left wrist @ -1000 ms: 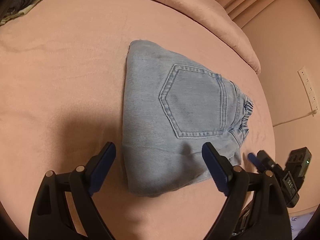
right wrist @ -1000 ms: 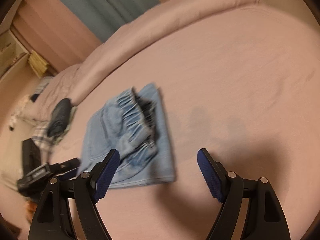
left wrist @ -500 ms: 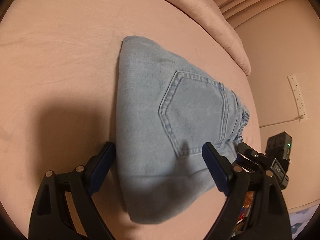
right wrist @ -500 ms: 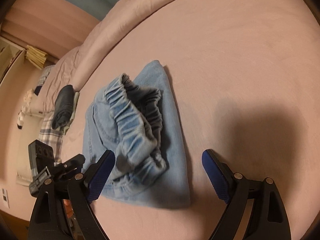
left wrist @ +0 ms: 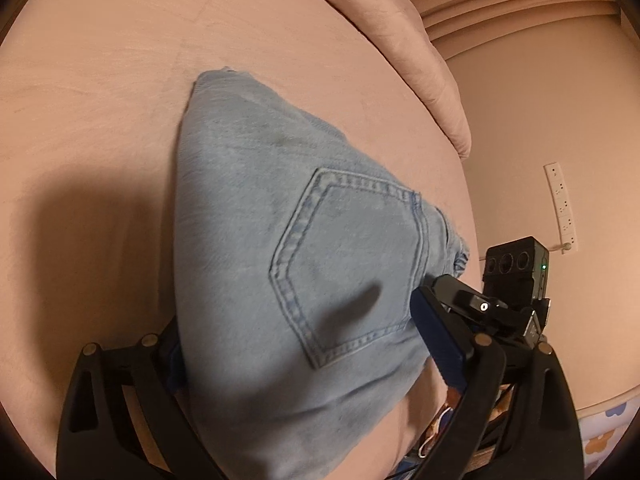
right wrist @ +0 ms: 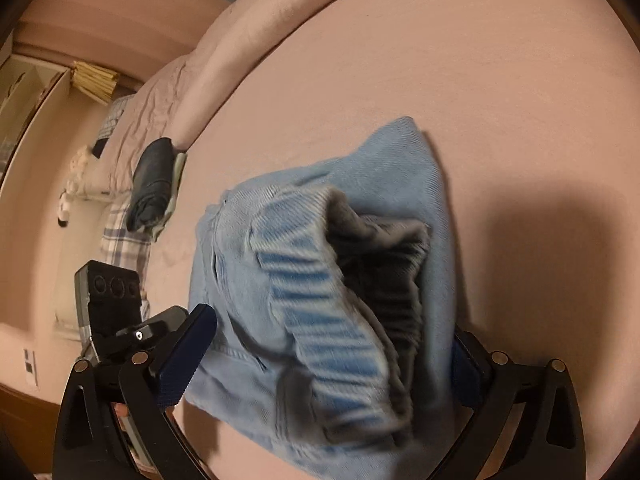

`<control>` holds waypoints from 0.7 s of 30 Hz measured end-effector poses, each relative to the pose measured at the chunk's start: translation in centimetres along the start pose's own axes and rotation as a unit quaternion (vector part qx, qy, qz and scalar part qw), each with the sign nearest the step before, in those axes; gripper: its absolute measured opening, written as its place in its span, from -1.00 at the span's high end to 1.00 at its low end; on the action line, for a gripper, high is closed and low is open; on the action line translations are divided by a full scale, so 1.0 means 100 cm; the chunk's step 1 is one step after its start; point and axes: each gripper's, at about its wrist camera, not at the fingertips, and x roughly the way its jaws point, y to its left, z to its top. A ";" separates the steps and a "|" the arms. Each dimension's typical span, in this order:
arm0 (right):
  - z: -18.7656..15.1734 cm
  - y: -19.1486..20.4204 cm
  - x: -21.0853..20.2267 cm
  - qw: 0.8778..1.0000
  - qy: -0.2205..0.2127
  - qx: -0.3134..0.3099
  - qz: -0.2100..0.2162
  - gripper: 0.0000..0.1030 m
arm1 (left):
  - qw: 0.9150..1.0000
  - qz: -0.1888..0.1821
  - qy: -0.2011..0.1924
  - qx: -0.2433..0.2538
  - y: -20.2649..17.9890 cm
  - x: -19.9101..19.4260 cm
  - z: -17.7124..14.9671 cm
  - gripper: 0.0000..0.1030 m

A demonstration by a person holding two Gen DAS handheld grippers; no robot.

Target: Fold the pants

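Light blue denim pants [left wrist: 280,248] lie folded into a compact bundle on the pink bed, back pocket [left wrist: 352,256] facing up. My left gripper [left wrist: 304,352] is open and straddles the near end of the bundle, one finger on each side. In the right wrist view the pants [right wrist: 320,280] show their gathered elastic waistband [right wrist: 320,312]. My right gripper [right wrist: 328,364] is open and straddles the waistband end. The right gripper's body shows in the left wrist view [left wrist: 512,280], and the left gripper's body in the right wrist view [right wrist: 116,304].
The pink bedsheet [left wrist: 100,100] spreads around the pants, with a rolled duvet edge [left wrist: 420,60] behind. A dark folded garment [right wrist: 152,184] lies on a plaid cloth [right wrist: 120,236] at the bed's far side. A wall outlet strip [left wrist: 562,208] is to the right.
Both grippers have moved in toward the folded pants from opposite ends and now straddle them with open jaws. The bundle fills more of both views.
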 end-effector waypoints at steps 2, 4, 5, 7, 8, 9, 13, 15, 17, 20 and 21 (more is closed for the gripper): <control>-0.002 0.004 0.000 1.000 -0.004 0.000 0.000 -1.00 | 1.000 0.007 0.000 0.005 -0.004 -0.001 0.001 -0.81; -0.005 0.009 -0.002 1.000 -0.013 -0.007 -0.008 -1.00 | 0.999 0.027 -0.006 0.020 -0.008 -0.001 -0.002 -0.69; -0.006 0.013 -0.003 1.000 -0.017 -0.014 -0.010 -0.99 | 0.999 0.042 -0.006 0.028 -0.009 -0.001 -0.003 -0.57; -0.009 0.013 -0.006 0.999 -0.022 -0.025 -0.026 -0.87 | 0.998 0.054 -0.008 0.032 -0.007 -0.004 -0.004 -0.41; -0.010 0.013 -0.007 0.999 -0.023 -0.027 -0.034 -0.83 | 0.998 0.050 -0.008 0.028 -0.005 -0.005 -0.004 -0.36; -0.010 0.012 -0.008 0.999 -0.024 -0.025 -0.039 -0.75 | 0.999 0.045 -0.009 0.023 -0.003 -0.006 -0.003 -0.32; -0.012 0.014 -0.016 0.998 -0.033 -0.027 -0.047 -0.50 | 0.998 0.057 -0.013 0.032 -0.007 -0.007 -0.004 -0.21; -0.012 0.018 -0.018 0.997 -0.037 -0.038 -0.052 -0.44 | 0.998 0.051 -0.019 0.038 -0.010 -0.010 -0.004 -0.17; -0.013 0.024 -0.023 0.996 -0.045 -0.048 -0.052 -0.37 | 0.998 0.036 -0.027 0.039 -0.012 -0.017 -0.005 -0.14; -0.014 0.033 -0.027 0.995 -0.057 -0.057 -0.055 -0.26 | 0.997 0.036 -0.036 0.051 -0.017 -0.025 -0.007 0.03; -0.014 0.037 -0.030 0.994 -0.063 -0.063 -0.057 -0.23 | 0.997 0.038 -0.039 0.056 -0.019 -0.028 -0.007 0.03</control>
